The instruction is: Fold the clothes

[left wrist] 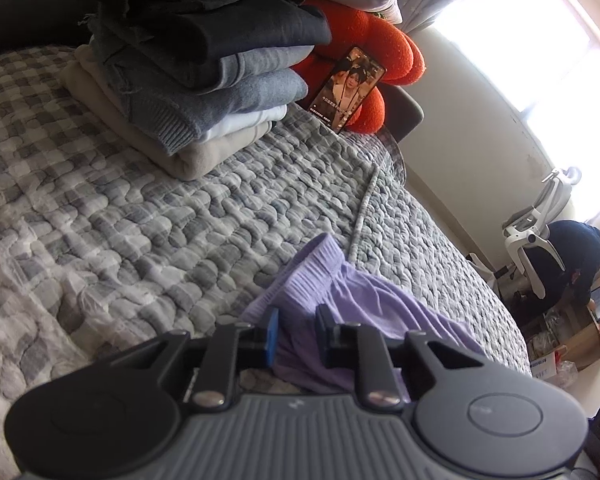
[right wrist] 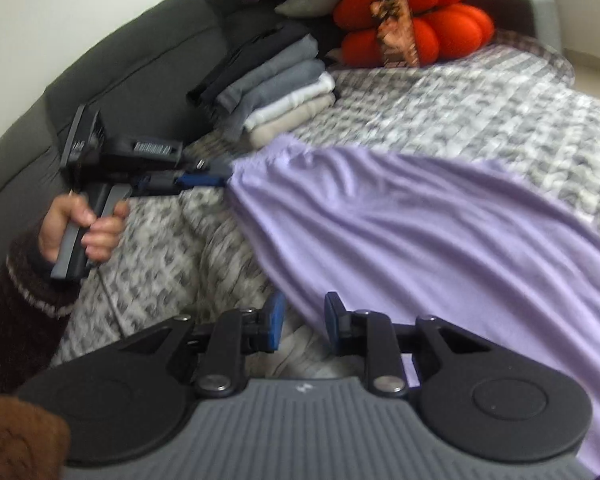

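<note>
Purple garment (right wrist: 400,232) lay spread on the quilt (right wrist: 480,112), long axis running from the left gripper (right wrist: 224,174) out toward the right. In the right wrist view the left gripper's tips sat at the gathered edge, apparently pinching it; in its own view the pads stood apart with cloth between, so grip uncertain. Right gripper (right wrist: 302,318) stood part open, holding nothing, the garment's near edge just ahead between its pads. Folded stack (left wrist: 188,80) lay well beyond.

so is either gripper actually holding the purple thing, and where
The left gripper pinches the lilac garment at its gathered waistband end. The right gripper is open at the garment's near edge, holding nothing.
</note>
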The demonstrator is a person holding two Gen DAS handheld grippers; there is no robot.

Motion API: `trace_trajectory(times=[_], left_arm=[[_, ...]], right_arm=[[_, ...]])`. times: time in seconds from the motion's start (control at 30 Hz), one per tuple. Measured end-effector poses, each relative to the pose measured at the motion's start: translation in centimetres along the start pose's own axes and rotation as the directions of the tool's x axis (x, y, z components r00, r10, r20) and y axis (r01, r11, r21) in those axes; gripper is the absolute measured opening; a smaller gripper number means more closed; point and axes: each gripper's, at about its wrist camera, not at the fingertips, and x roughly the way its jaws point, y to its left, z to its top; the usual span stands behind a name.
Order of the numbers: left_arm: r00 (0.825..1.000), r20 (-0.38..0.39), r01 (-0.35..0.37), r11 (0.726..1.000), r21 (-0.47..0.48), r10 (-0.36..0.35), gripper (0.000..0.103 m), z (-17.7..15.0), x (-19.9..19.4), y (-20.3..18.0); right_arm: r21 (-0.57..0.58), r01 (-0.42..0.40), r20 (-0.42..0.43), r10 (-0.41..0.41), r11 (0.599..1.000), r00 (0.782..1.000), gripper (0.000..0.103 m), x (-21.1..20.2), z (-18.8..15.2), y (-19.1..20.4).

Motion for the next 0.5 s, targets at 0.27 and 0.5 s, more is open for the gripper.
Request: trace_trajectory(times=[0.27,0.5], left_arm=[[1.0,0.017,-0.01,0.999,0.05,0.009,0.012,-0.3,-0.2,-0.8],[0.999,0.031,-0.016,0.996,0.091,0.013,0.008,-0.5,-0.5,-1.5]], right_arm=[[-0.065,0.06,0.019,-0.059,0.996,0.998,0.027,0.8,0.3,0.5],[-0.077,0.102,0.039,-0.099,0.992,0.994,0.006,1.0,0.5,0.4]])
